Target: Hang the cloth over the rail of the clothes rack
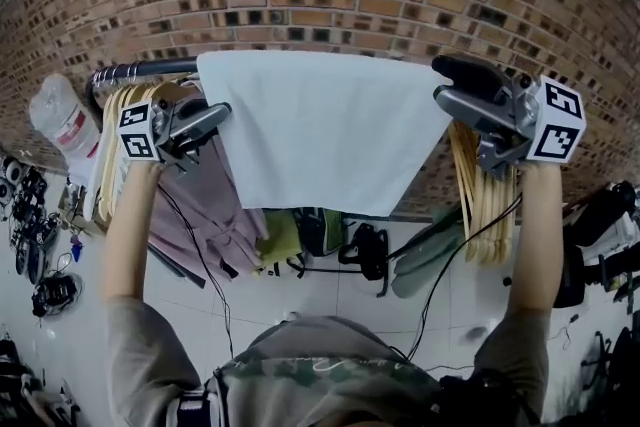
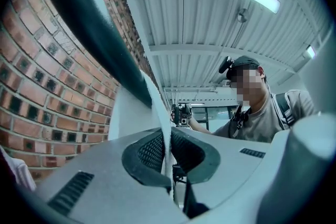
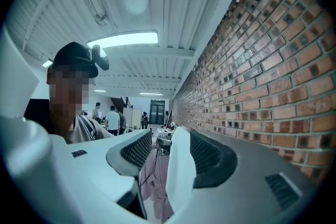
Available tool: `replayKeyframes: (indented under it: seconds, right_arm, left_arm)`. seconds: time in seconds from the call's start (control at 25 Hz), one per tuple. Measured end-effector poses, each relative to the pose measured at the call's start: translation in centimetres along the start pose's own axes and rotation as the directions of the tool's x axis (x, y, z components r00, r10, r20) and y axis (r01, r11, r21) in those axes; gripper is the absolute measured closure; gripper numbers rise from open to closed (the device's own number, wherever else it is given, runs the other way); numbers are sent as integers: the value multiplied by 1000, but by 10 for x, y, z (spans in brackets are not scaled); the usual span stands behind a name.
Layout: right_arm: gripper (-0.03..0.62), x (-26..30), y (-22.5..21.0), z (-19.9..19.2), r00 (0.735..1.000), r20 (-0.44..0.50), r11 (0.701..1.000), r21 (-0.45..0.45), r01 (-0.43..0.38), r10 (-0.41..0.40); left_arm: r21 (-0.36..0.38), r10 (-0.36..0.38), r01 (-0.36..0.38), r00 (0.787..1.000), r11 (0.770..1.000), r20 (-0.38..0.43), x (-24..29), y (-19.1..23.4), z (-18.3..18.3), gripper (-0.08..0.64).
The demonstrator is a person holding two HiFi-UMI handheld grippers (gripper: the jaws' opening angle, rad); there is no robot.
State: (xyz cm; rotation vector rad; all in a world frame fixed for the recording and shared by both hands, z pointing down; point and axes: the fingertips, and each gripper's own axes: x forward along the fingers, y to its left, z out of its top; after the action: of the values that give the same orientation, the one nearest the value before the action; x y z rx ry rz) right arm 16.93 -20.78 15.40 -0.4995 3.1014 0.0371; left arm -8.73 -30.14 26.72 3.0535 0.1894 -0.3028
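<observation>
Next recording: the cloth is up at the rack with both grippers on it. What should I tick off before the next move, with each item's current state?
1. Cloth over the rail: ok; it drapes across the top.
2. Left gripper hold: ok; jaws shut on the cloth's edge.
3. Right gripper hold: not ok; jaws apart, and the cloth touches only one pad.
4. Equal drop front and back: cannot tell; the far side is hidden.
5. Near face spread flat: ok; no bunching shows.
</observation>
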Motion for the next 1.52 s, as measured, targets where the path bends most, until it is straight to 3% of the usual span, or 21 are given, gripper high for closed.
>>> replayKeyframes:
  seconds: [0.16,0.4,0.56,0.72,0.96,1.16,1.4,1.44,1.48,1.52]
  right_arm:
    - [360,-14,3,-44,999,-14,999,30,30,-30]
    - [360,-40,-1,-91,993,96,988,144,60,-75]
    - [360,-49,-9,-123,988,30,983,104,150,-154]
    - [360,-60,-25,-146,966,-15,965,48,260,-259]
    - [360,-76,-45,-170,916,-9,914,63,402,-402]
    - [360,-78,-59,-176,908,-32,908,23,418,-417]
    - [362,-62,-52,-168,945,52,944,85,318,-323]
    - [400,-60,-51,-168,947,55,947,84,311,-316]
    - [496,-58,-52,-167,948,55,948,83,308,-313]
    - [511,-57,-52,-167,949,53,948,86,307,-312]
  left_arm:
    - [-10,2,-2,1000,1000,6,1,3,-2,541]
    - [-10,3,-3,1000,1000,-12,-2,3,-8,541]
    - [12,11,-11,1000,1000,-5,-2,1,-6,541]
    - [18,26,-26,1000,1000,1,-6,1,-5,541]
    - [-7,42,-42,999,999,1,-7,7,-8,541]
    - [-9,62,-62,998,998,22,-8,8,-12,541]
    - [-3,73,-73,997,997,9,-6,9,-15,541]
    - [-1,76,-76,997,997,9,-7,10,-15,541]
    - [1,78,-78,997,997,8,-7,10,-15,541]
    - [4,80,-80,997,997,8,-7,10,-14,541]
